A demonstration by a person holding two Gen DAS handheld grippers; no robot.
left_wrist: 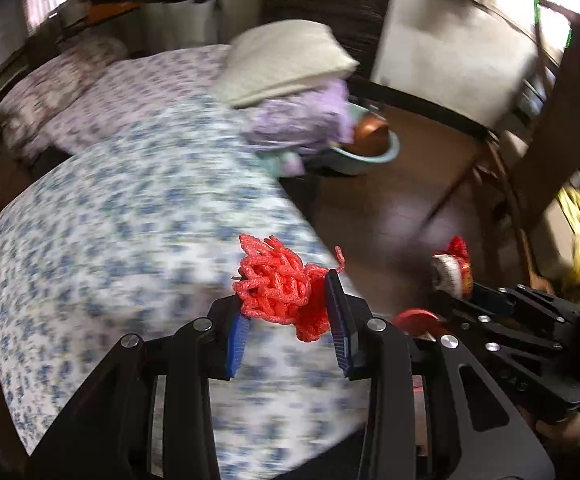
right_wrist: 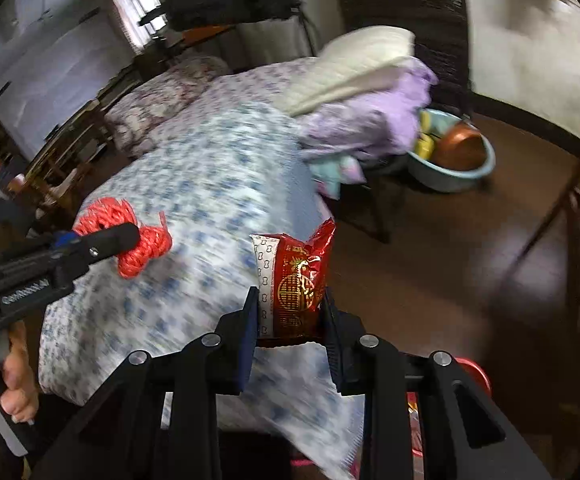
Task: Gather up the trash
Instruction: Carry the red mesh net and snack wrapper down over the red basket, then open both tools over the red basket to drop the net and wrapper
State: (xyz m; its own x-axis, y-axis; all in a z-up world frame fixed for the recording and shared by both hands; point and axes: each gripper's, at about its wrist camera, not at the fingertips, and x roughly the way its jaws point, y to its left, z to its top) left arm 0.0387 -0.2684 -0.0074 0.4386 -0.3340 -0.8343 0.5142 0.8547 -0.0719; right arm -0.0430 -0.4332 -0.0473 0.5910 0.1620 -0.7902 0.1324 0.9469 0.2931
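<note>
Two pieces of trash are in hand, one per gripper, both carried above the edge of the bed with the blue-and-white flowered cover (left_wrist: pixel 130 208). The bunched red foam fruit netting (left_wrist: pixel 280 286) sits between the blue-padded fingers (left_wrist: pixel 339 318) of the left gripper (left_wrist: pixel 286 320), which is clamped on it; most of the bundle projects forward past the fingertips. The red foil snack packet with gold print and a white sealed edge (right_wrist: pixel 293 280) stands upright between the fingers of the right gripper (right_wrist: pixel 290 312), clenched at its lower part, its long axis running along the fingers. Seen from the right wrist, the left gripper and its netting lie to the left over the bed, well apart from the packet; a hand (right_wrist: pixel 14 380) grips that tool's handle. A red rounded object (left_wrist: pixel 417 320), possibly the rim of a bin, shows low in each view below the gripper frames, behind the fingertips; what it is cannot be confirmed. If it is the receptacle, it lies down and back from both loads, and the right gripper appears the nearer. Beyond the bed, a pale blue basin holding a brown pot (right_wrist: pixel 453 160) rests on the dark floor, well apart from both tools. Both views are motion-blurred.
</note>
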